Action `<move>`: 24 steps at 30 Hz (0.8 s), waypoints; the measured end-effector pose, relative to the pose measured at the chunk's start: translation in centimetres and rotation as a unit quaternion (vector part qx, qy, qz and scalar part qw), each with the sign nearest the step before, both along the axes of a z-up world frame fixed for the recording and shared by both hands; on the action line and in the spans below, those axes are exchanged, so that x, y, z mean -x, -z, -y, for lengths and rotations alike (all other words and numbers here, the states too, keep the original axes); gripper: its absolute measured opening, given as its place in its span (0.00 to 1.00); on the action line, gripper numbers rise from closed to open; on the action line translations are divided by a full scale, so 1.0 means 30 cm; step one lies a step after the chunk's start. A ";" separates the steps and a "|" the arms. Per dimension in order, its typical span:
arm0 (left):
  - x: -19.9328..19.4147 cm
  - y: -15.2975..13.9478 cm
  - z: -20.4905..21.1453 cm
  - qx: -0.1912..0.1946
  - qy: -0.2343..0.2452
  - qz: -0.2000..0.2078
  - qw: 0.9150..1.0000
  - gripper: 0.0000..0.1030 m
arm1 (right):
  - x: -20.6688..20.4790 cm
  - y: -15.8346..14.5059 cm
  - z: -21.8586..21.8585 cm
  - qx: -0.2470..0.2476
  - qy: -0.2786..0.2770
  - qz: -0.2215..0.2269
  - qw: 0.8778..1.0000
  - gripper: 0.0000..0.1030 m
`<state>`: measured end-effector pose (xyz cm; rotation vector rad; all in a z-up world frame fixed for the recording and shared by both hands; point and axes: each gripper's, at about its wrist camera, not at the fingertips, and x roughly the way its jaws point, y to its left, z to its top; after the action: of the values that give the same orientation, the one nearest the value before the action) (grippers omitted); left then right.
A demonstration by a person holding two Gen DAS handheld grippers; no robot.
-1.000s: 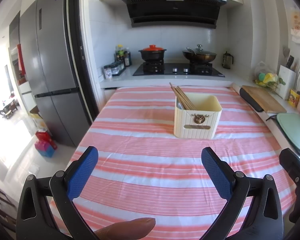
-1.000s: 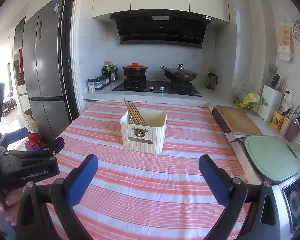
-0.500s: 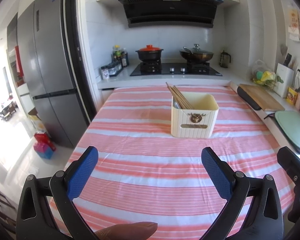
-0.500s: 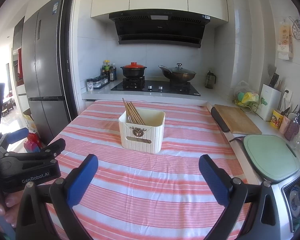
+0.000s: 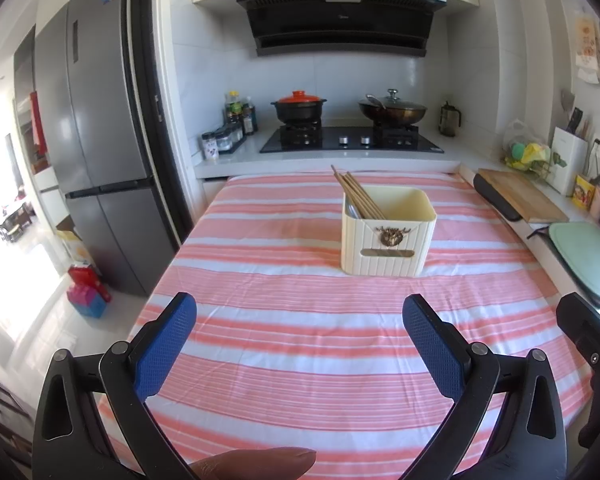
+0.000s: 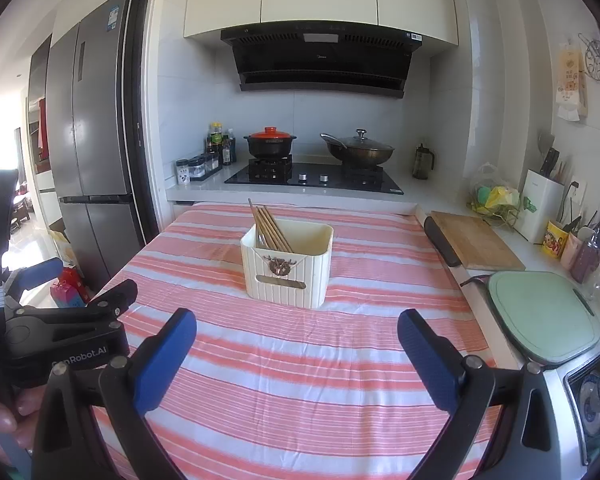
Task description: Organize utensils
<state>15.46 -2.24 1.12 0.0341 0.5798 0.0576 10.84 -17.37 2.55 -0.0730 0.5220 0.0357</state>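
Observation:
A cream ribbed utensil box [image 5: 386,236] stands mid-table on the pink striped cloth [image 5: 300,320], also in the right wrist view [image 6: 288,266]. Several wooden chopsticks [image 5: 358,196] lean in its left side, shown too in the right wrist view [image 6: 270,228]. My left gripper [image 5: 300,336] is open and empty, well short of the box. My right gripper [image 6: 296,344] is open and empty, also short of the box. The left gripper's body [image 6: 60,328] shows at the left of the right wrist view.
A stove with a red-lidded pot [image 5: 299,106] and a wok [image 5: 392,110] is behind the table. A fridge [image 5: 96,152] stands left. A wooden cutting board [image 5: 520,200], a green board [image 5: 584,252] and a knife block [image 5: 568,164] line the right counter.
Both grippers have drawn back slightly and risen; the box looks a little farther away. Both jaws stay open.

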 end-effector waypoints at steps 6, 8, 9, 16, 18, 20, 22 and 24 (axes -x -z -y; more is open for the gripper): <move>0.010 -0.004 0.005 0.000 0.001 0.003 1.000 1.00 | 0.002 -0.003 -0.007 0.002 0.000 -0.002 1.000 0.99; 0.012 -0.007 0.006 0.000 0.002 0.003 1.000 1.00 | 0.003 -0.004 -0.009 0.002 0.000 -0.002 1.000 0.99; 0.013 -0.008 0.006 0.000 0.003 0.003 1.000 1.00 | 0.002 -0.003 -0.008 0.002 0.000 -0.002 1.000 0.99; 0.014 -0.010 0.011 -0.001 0.003 0.003 1.000 1.00 | -0.001 -0.002 -0.014 0.003 -0.001 -0.004 1.000 0.99; 0.014 -0.011 0.012 -0.001 0.003 0.003 1.000 1.00 | -0.003 -0.001 -0.015 0.003 -0.001 -0.005 1.000 0.99; 0.015 -0.012 0.011 0.001 0.000 0.006 1.000 1.00 | -0.004 0.002 -0.013 0.003 0.000 -0.006 1.000 0.99; 0.021 -0.019 0.010 0.001 -0.005 0.014 1.000 1.00 | -0.006 0.005 -0.013 0.003 0.001 -0.009 1.000 0.99; 0.022 -0.024 0.014 -0.005 -0.006 0.022 1.000 1.00 | -0.012 0.009 -0.009 0.003 0.002 -0.011 1.000 0.99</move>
<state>14.79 -2.65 1.84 0.0396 0.5355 0.0736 11.19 -17.10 2.29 -0.0778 0.5448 0.0320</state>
